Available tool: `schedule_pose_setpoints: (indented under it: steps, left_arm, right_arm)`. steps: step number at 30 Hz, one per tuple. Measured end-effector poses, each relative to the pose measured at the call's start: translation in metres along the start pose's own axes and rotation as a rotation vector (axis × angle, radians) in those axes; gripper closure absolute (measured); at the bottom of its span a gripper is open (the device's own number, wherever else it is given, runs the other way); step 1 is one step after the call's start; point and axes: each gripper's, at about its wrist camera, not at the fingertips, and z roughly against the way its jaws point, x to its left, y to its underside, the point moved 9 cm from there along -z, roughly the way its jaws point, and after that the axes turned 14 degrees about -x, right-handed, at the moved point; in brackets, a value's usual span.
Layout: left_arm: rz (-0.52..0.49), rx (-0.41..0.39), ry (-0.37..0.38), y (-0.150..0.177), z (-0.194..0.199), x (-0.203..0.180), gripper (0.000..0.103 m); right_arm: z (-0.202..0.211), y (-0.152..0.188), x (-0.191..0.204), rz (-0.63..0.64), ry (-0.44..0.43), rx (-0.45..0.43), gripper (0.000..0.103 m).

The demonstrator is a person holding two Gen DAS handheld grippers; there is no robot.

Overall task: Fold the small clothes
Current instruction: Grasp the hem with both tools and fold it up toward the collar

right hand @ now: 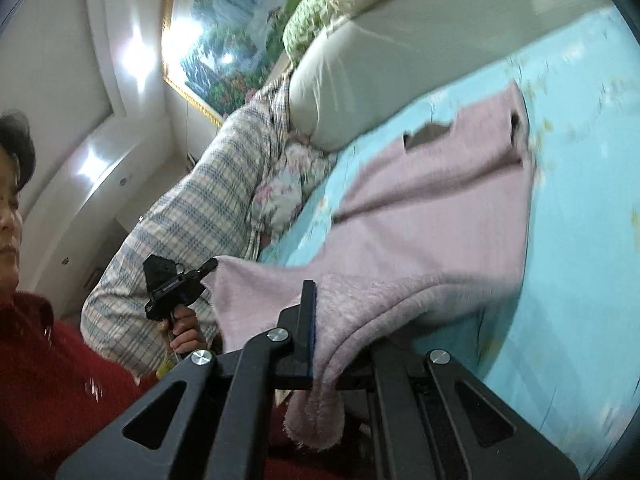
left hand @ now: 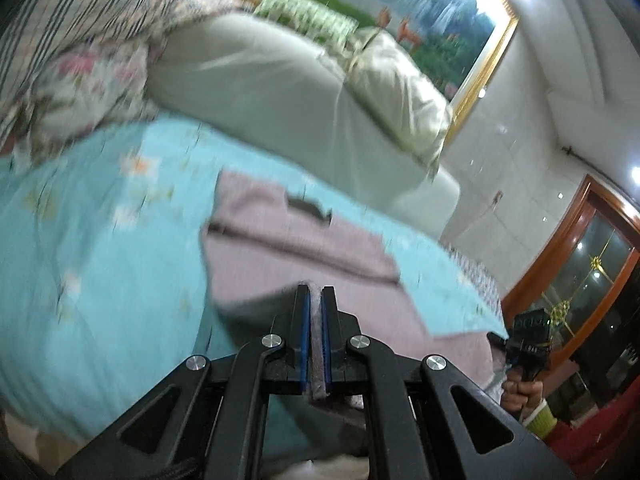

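You are pinching the near hem of the pink garment (left hand: 296,248) with both tongs, left tongs (left hand: 316,320) and right tongs (right hand: 324,320) pressed together on it. The rest is lying on the bed (left hand: 100,240). It looks soft, light and limp, so keep gripping at the corners.

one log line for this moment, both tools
left tool: shut on pink garment | right tool: shut on pink garment | garment on blue bedsheet, near edge lifted

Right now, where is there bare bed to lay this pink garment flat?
Bare sheet lies left of the pink garment, between it and the flowered bundle. More sheet shows beyond it toward the cream pillows. The pillow end is crowded. Left gripper and right gripper both clamp the garment.
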Motion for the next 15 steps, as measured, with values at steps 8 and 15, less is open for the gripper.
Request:
schedule_pose_setpoints:
  steps: [8, 15]
  left_arm:
    - [0.005, -0.090, -0.032, -0.069, -0.102, 0.005, 0.100]
    - [-0.020, -0.041, -0.170, -0.093, -0.217, 0.047, 0.100]
  right_arm:
    - [-0.067, -0.099, -0.065, 0.035, 0.174, -0.084, 0.098]
    - [-0.139, -0.146, -0.132, 0.028, 0.328, -0.035, 0.098]
